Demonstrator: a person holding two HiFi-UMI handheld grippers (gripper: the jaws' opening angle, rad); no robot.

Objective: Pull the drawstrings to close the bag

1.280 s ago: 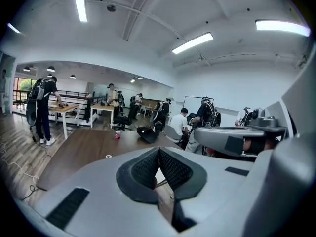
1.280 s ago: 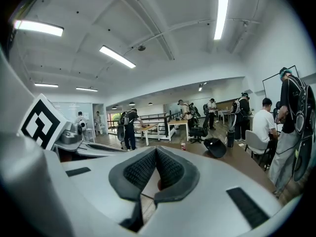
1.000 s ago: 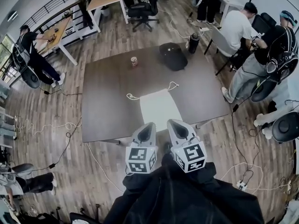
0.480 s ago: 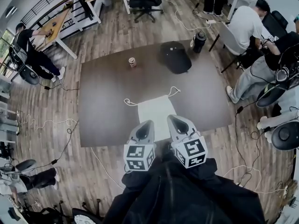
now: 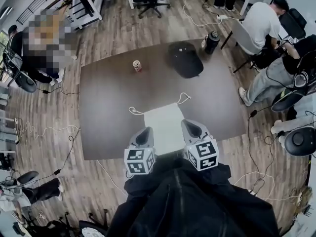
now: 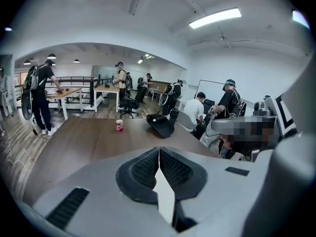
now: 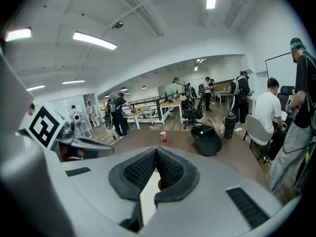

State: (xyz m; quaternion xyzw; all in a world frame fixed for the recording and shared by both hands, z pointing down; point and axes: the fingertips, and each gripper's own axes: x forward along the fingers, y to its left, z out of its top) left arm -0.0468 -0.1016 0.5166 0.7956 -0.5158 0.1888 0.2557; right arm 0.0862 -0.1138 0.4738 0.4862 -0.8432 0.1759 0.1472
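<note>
- The white bag (image 5: 165, 125) lies flat on the near middle of the table (image 5: 108, 117), and its near end reaches the near edge of the table.
- The mouth of the bag is on the far side. A left drawstring (image 5: 133, 111) comes out at the far left corner and makes a small loop on the table. A right drawstring (image 5: 184, 98) loops out from the far right corner.
- The left gripper (image 5: 146, 131) hangs over the near left corner of the bag. Its jaws are pressed together at the tips and hold nothing. Only the white of the bag shows through the gap behind the tips.
- The right gripper (image 5: 189, 124) is over the near right part of the bag. Its jaws are also together and empty.
- Both grippers are well apart from the drawstrings.
- A can (image 5: 137, 65) stands upright on the far left part of the table.
- A black cap (image 5: 184, 59) lies on the far side, right of the can.
- A dark bottle (image 5: 212, 41) stands just beyond the far right corner of the table.
- Several people sit or stand around the room.
</note>
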